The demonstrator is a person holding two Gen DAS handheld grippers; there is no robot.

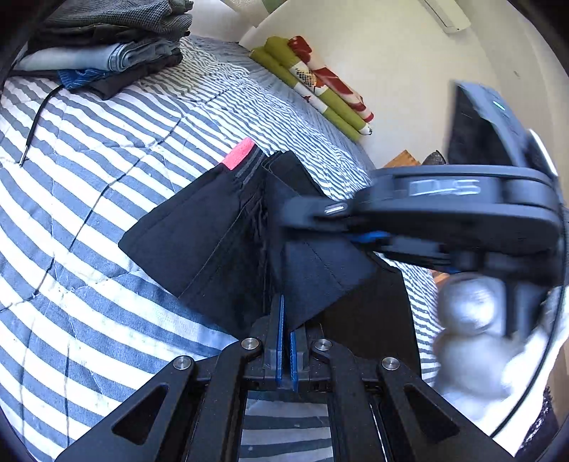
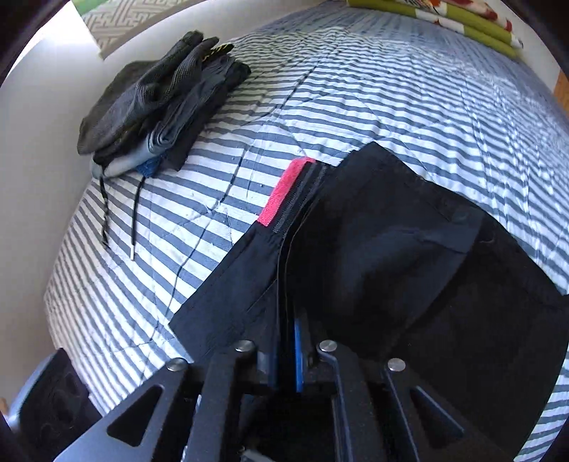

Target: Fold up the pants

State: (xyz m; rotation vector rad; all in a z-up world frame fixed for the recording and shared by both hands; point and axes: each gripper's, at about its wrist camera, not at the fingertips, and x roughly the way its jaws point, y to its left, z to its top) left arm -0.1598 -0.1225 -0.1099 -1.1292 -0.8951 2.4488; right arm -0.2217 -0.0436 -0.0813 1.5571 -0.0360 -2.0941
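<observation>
Dark folded pants with a pink waistband lie on the striped bedcover. My left gripper is shut on a raised fold at their near edge. The right gripper reaches in from the right, blurred, with its tips at the same fold. In the right wrist view the pants and pink waistband spread ahead of my right gripper. Its blue pads stand slightly apart, with thin layers of the fabric running loosely between them.
A stack of folded clothes sits at the bed's far left corner, a drawstring trailing from it. A rolled green and red blanket lies along the far edge. White wall borders the bed.
</observation>
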